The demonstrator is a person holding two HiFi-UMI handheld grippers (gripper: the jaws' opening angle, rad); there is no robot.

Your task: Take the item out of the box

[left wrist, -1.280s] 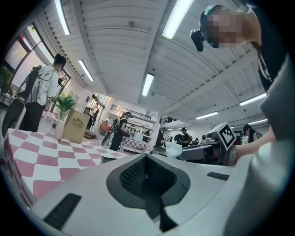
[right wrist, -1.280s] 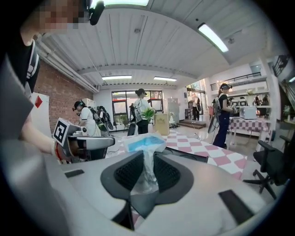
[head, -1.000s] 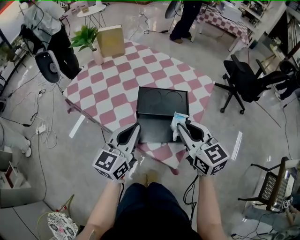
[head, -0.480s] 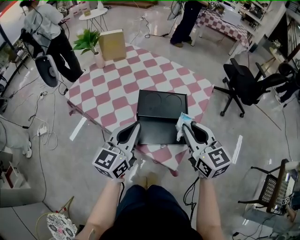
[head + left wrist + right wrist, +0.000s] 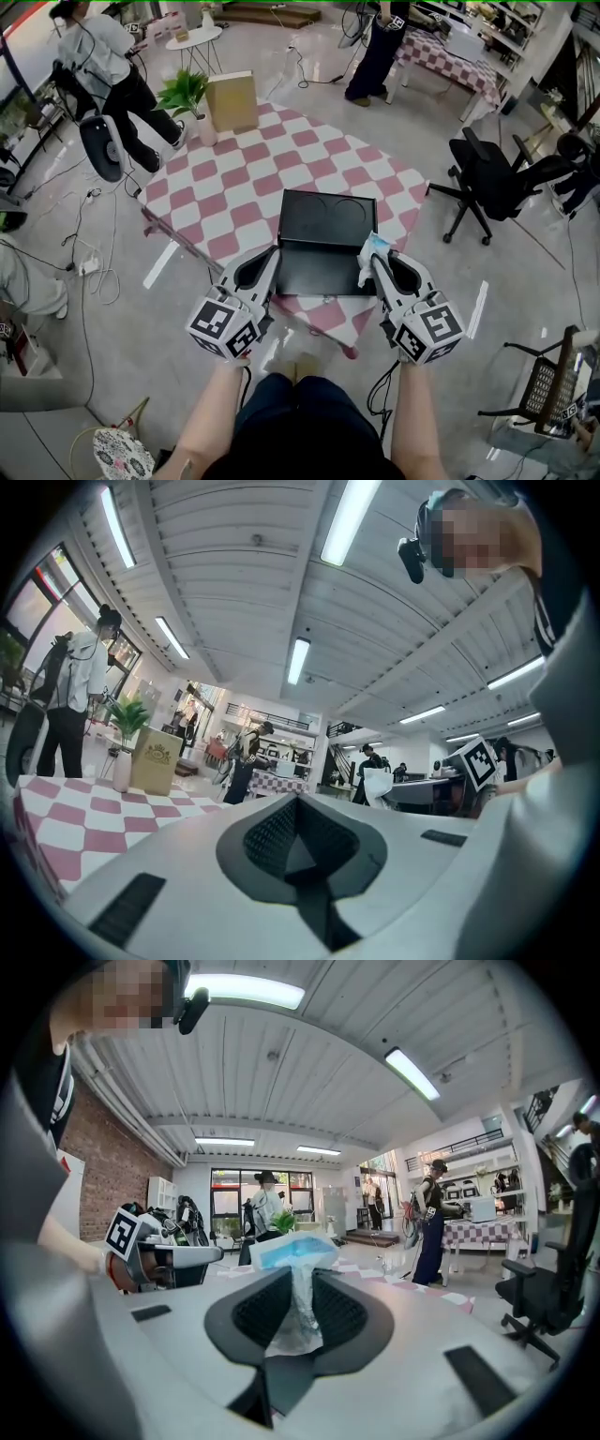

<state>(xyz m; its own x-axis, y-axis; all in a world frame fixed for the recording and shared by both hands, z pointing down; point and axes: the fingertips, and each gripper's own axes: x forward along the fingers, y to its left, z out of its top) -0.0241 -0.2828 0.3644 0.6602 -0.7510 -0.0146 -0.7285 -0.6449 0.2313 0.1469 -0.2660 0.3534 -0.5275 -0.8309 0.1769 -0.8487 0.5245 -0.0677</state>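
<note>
Right tool: our right tool (image 5: 373,259) is clamped on the packet (image 5: 372,246), its jaws pinching the crinkled clear film below the blue top (image 5: 292,1252).
Left tool: our left tool (image 5: 272,255) has its jaws together with nothing between them, beside the box's front left edge.
Where the packet is: it is up in the right tool, over the right front side of the open black box (image 5: 323,217) on the checkered counter (image 5: 248,178).
How it handles: we judge it light, soft and slick. The film creases under the jaws, so it can slide or sag.
Where to hold: we would grip the gathered film just under the blue top, as now, rather than a loose corner.
Task stage: we judge the packet nearly or fully out of the box.
</note>
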